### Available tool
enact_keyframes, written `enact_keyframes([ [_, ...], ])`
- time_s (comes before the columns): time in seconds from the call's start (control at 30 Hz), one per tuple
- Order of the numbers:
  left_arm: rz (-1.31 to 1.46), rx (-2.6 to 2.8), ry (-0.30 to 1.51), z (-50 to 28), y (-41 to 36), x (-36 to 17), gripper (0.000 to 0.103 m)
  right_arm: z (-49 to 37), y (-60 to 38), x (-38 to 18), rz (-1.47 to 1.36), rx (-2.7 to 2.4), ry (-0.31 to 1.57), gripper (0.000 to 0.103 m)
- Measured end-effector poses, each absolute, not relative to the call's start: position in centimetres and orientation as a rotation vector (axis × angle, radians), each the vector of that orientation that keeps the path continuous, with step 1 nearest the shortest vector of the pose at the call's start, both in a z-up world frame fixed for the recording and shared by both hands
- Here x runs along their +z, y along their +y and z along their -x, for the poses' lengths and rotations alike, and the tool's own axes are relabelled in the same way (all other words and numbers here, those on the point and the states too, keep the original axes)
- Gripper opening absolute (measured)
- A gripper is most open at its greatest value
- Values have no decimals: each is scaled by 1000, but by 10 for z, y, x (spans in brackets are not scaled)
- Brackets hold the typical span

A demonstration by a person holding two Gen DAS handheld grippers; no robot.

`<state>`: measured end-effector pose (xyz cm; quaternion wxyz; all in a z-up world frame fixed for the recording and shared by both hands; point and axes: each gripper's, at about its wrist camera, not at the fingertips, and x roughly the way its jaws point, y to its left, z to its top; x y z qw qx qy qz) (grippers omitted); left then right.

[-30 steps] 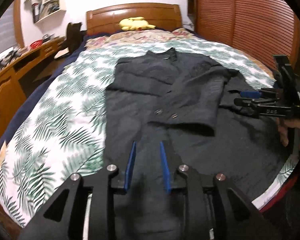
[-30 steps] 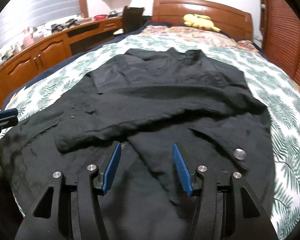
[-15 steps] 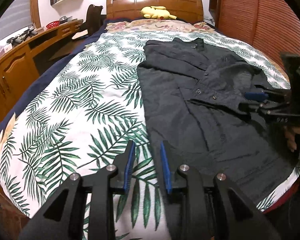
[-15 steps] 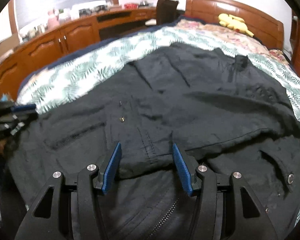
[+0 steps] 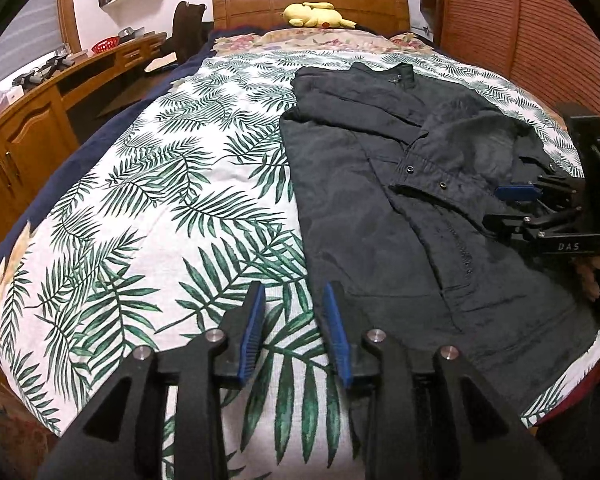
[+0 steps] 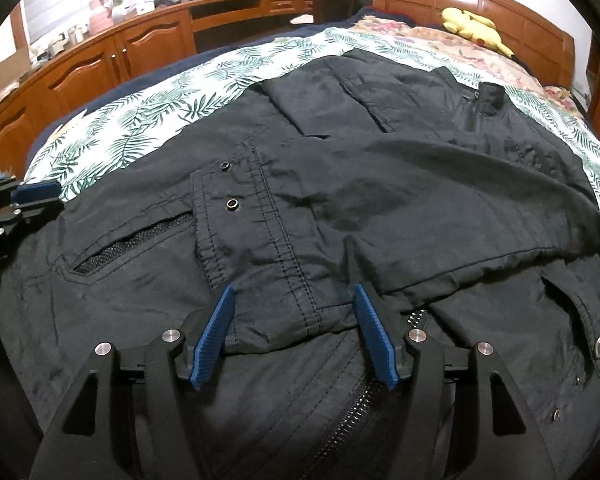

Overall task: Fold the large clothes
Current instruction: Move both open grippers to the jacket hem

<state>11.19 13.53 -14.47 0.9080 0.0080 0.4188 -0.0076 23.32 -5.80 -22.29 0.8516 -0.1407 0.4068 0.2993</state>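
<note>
Black jacket [image 5: 412, 200] lies flat on the leaf-print bedspread [image 5: 160, 200]. Left gripper [image 5: 294, 300] is parted, empty, at the jacket's left edge. Right gripper [image 6: 294, 300] is spread wide around the folded sleeve cuff [image 6: 276, 280]; contact is apparently light, not clamped.

My black jacket [image 5: 400, 200] lies flat on the bed, collar toward twelve o'clock, one sleeve folded across its front, cuff snaps and a mesh pocket showing.
</note>
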Motion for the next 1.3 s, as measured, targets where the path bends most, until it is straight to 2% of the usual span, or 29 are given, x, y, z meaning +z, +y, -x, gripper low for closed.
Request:
enact_keyframes([
  [0.3,-22,-50,857,-99,123,-139,31,-228,-69,-212,277,610,829,64],
  [0.6,4,-79,871,-95,129,-151,32,-193,-128,-168,317,551,753,64],
  [0.93,33,-96,858,-89,131,-153,32,-147,-244,-165,297,290,786,64],
  [1.3,49,-115,857,-67,128,-145,32,-110,-305,-182,211,179,862,64],
])
